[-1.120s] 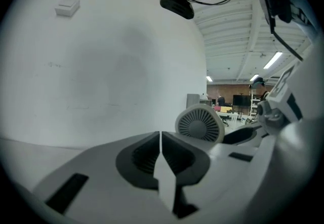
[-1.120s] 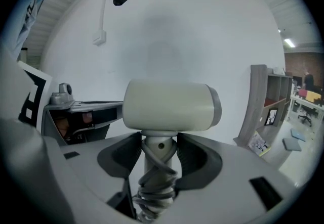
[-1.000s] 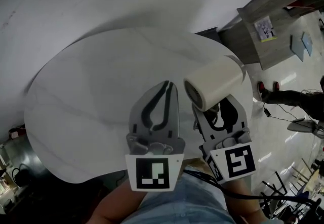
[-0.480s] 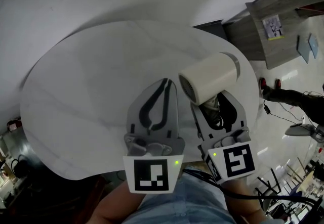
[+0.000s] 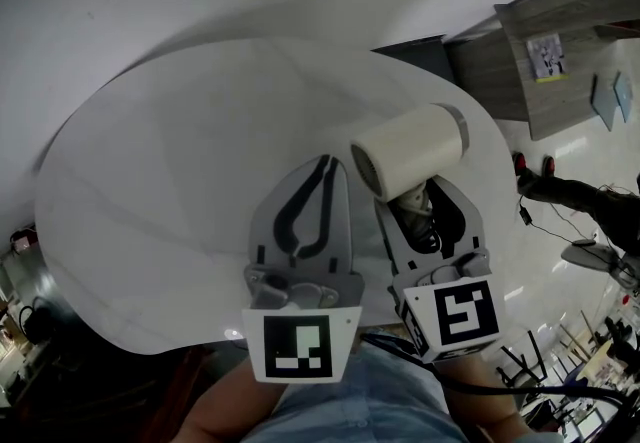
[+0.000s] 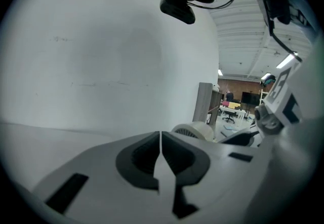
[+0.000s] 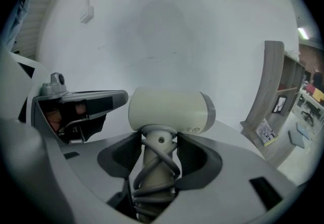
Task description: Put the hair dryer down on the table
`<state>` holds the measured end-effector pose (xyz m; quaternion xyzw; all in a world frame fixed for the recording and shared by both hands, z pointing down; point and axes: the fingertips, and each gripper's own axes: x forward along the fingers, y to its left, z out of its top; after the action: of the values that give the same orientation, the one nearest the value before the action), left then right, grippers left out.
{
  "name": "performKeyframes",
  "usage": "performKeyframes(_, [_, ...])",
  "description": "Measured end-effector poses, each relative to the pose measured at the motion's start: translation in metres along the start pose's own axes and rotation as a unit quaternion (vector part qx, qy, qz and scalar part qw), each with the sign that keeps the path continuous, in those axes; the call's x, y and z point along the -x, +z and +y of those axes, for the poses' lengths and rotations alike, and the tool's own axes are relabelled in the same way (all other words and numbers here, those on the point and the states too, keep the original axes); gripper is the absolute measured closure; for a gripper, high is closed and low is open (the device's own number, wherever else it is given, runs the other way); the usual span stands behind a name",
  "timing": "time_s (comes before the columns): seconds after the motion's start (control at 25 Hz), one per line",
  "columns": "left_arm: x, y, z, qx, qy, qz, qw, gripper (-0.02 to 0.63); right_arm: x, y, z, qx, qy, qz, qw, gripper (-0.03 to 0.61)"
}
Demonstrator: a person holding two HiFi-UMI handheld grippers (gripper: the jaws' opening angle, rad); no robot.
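The right gripper [image 5: 432, 199] pinched the cord-wrapped handle of a cream cylindrical hair dryer [image 5: 408, 152] above the round white table [image 5: 160, 201]. The left gripper [image 5: 318, 174] hung beside it, jaws pressed together on nothing.

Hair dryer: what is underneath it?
Below the hair dryer barrel, its cord-wrapped handle is clamped in the right gripper. Beneath both lies the round white table. The patch of table directly under the dryer is covered by it and the gripper.
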<state>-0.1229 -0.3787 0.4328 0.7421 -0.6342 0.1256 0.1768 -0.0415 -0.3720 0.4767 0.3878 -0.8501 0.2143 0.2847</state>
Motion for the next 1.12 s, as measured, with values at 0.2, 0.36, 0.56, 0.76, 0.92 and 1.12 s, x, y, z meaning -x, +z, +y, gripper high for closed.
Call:
performKeyframes(0.2, [-0.005, -0.002, 0.005, 0.005, 0.003, 0.003, 1.0000, 0.597, -0.010, -0.005, -0.001, -0.002, -0.003, 0.027, 1.000, 0.353])
performKeyframes(0.36, [-0.007, -0.003, 0.011, 0.009, 0.008, 0.006, 0.9999, 0.597, -0.018, -0.010, -0.004, -0.008, -0.006, 0.051, 0.999, 0.353])
performKeyframes(0.56, [-0.010, -0.004, 0.018, 0.015, 0.015, 0.011, 0.9997, 0.597, -0.026, -0.016, -0.005, -0.015, -0.008, 0.075, 0.997, 0.353])
performKeyframes(0.76, [-0.011, -0.004, 0.023, 0.018, 0.020, 0.011, 0.9996, 0.597, -0.031, -0.016, -0.006, -0.015, -0.009, 0.082, 0.996, 0.358])
performKeyframes(0.92, [-0.012, -0.006, 0.024, 0.020, 0.022, 0.013, 0.9995, 0.597, -0.033, -0.011, -0.006, -0.006, -0.006, 0.074, 0.997, 0.370])
performKeyframes(1.12, [-0.007, -0.003, 0.022, 0.020, 0.025, 0.008, 0.9995, 0.597, -0.032, -0.011, -0.006, -0.007, -0.001, 0.069, 0.998, 0.370])
